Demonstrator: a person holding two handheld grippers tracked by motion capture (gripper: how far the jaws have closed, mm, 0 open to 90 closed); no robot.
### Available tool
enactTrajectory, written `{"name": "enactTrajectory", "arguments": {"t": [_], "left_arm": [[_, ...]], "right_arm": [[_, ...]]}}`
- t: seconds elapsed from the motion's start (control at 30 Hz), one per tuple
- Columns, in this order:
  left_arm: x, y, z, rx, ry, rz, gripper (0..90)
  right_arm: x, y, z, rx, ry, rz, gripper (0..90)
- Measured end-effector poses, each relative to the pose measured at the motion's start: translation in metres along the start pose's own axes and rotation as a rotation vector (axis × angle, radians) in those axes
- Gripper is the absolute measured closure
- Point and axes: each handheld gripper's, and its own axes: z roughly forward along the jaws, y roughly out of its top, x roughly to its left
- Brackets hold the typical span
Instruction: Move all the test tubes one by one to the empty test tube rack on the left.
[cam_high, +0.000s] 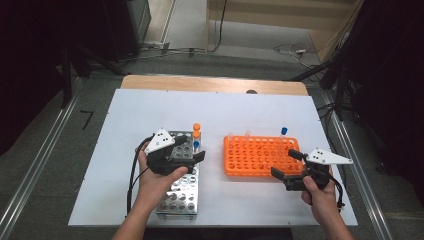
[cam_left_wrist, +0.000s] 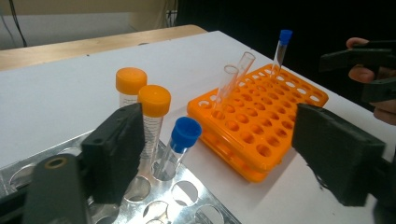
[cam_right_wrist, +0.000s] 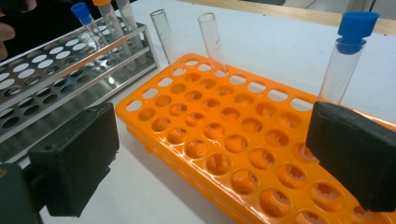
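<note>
White sheeting covers your table (cam_high: 150, 107). Your left gripper (cam_left_wrist: 212, 149) hovers over the far end of the metal rack (cam_high: 181, 192), jaws wide with nothing gripped; a blue-capped tube (cam_left_wrist: 180, 142) stands in the rack just between them, beside two orange-capped tubes (cam_left_wrist: 152, 116). Your right gripper (cam_right_wrist: 210, 168) spreads wide at the orange rack (cam_right_wrist: 210, 135)'s near right corner.
</note>
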Motion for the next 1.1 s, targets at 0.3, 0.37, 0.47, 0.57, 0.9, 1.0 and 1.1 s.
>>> {"name": "enactTrajectory", "arguments": {"t": [0.3,0.37,0.47,0.57,0.9,1.0,1.1], "left_arm": [[-0.011,-0.002,-0.011,-0.012,-0.027,0.01,0.0],[-0.012,-0.002,-0.013,-0.023,-0.027,0.008,0.0],[-0.011,0.0,-0.017,-0.037,-0.032,0.003,0.0],[-0.011,0.0,-0.018,-0.042,-0.034,-0.004,0.0],[-0.01,0.0,-0.019,-0.034,-0.027,-0.004,0.0],[-0.011,-0.001,-0.018,-0.032,-0.029,-0.003,0.0],[-0.011,-0.001,-0.018,-0.03,-0.03,-0.001,0.0]], "right_arm": [[-0.014,0.004,0.007,0.009,-0.026,0.04,3.9],[-0.017,0.006,0.01,0.018,-0.037,0.04,3.9],[-0.022,0.01,0.014,0.025,-0.061,0.044,4.0],[-0.03,0.014,0.018,0.024,-0.088,0.063,6.3],[-0.048,0.021,0.038,0.051,-0.201,0.149,33.4],[-0.05,0.019,0.045,0.076,-0.217,0.173,41.3],[-0.05,0.017,0.052,0.097,-0.228,0.186,46.9]]}}
